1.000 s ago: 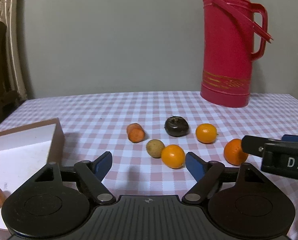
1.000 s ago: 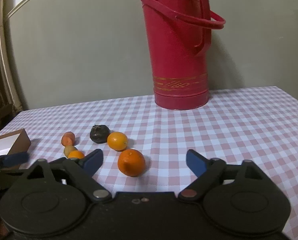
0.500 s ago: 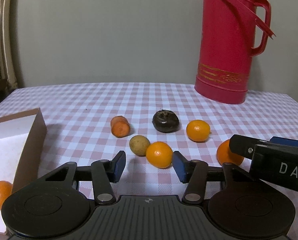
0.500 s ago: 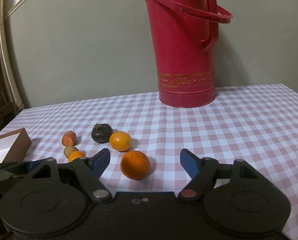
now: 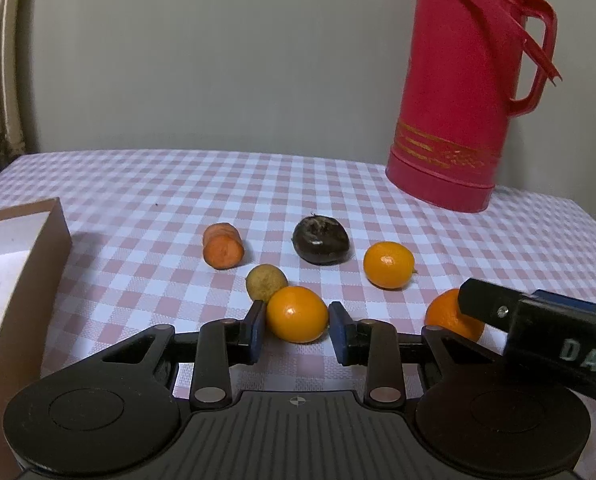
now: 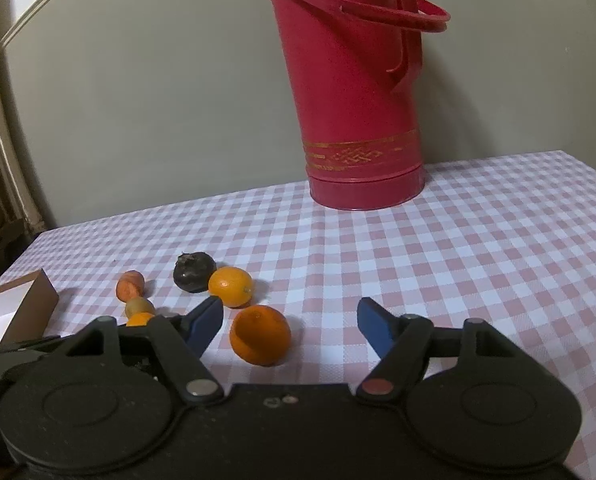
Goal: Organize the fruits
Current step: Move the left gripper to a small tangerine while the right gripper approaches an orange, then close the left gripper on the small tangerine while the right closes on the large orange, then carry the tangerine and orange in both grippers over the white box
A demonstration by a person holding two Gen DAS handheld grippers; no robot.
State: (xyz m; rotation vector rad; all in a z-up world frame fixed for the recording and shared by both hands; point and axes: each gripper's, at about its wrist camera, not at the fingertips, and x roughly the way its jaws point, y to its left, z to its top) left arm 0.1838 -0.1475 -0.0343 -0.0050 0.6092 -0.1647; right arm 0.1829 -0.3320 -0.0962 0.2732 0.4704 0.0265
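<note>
Left claw (image 5: 297, 326) closes around a small orange (image 5: 297, 314) at lower centre, pads almost touching it. Right claw (image 6: 290, 322) closes too, another orange (image 6: 260, 335) between its blue pads, untouched, on the checkered table (image 6: 478, 248) at lower centre.

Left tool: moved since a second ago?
Yes. The left tool has come forward and down toward the fruit: against the red thermos, the table sits closer in its view, and its closing jaws now flank an orange.
</note>
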